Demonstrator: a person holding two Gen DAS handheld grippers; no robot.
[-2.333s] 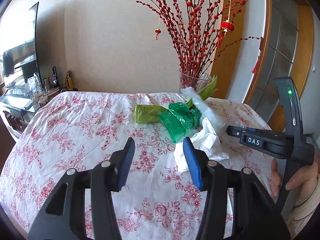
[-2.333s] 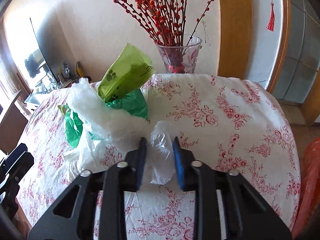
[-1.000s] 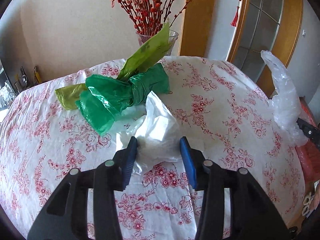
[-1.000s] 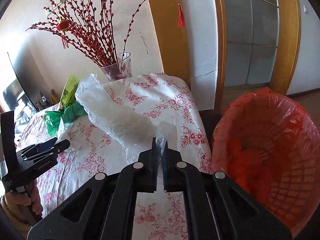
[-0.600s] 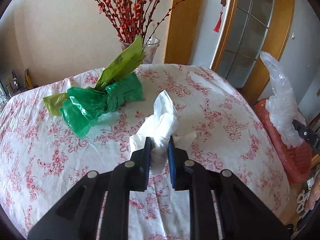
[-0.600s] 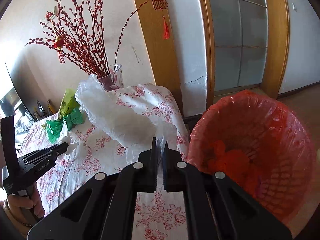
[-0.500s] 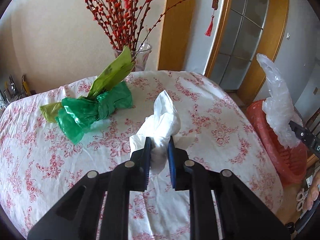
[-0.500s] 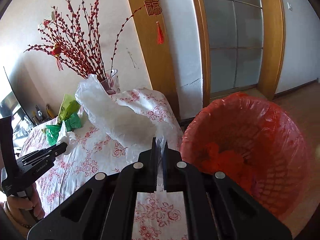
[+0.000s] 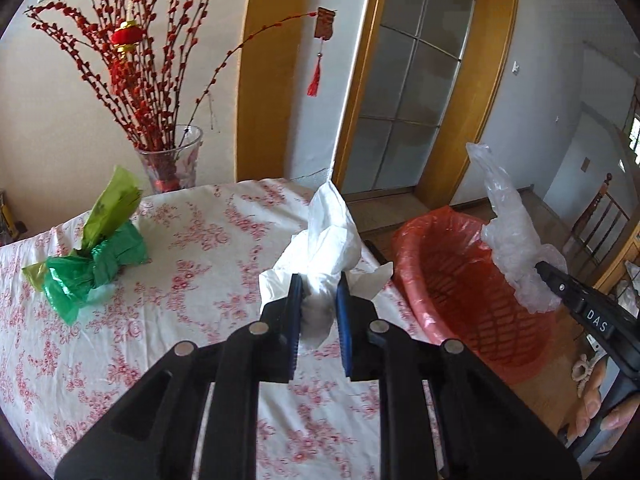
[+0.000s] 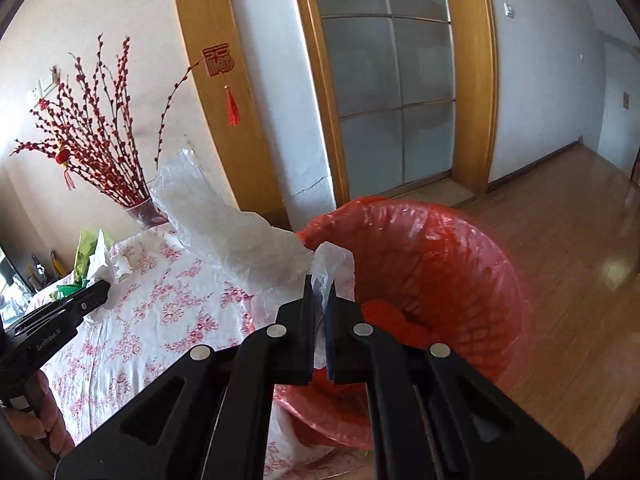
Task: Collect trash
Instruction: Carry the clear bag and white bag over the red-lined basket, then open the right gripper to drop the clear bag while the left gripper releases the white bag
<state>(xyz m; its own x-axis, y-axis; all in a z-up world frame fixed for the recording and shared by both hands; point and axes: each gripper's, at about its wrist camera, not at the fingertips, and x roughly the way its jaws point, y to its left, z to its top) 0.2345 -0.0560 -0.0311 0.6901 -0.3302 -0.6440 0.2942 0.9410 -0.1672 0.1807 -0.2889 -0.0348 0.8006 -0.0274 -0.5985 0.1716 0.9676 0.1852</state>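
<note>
Carry step: right gripper (image 10: 320,300) clamps clear bag (image 10: 224,232) beside bin (image 10: 440,240); left gripper (image 9: 318,300) clamps tissue (image 9: 328,236); next, release over bin

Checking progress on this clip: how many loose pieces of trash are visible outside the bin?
3: white tissue clamped in the left tool, clear plastic bag pinched in the right tool, green bag bundle lying on the table. More may be hidden.
</note>
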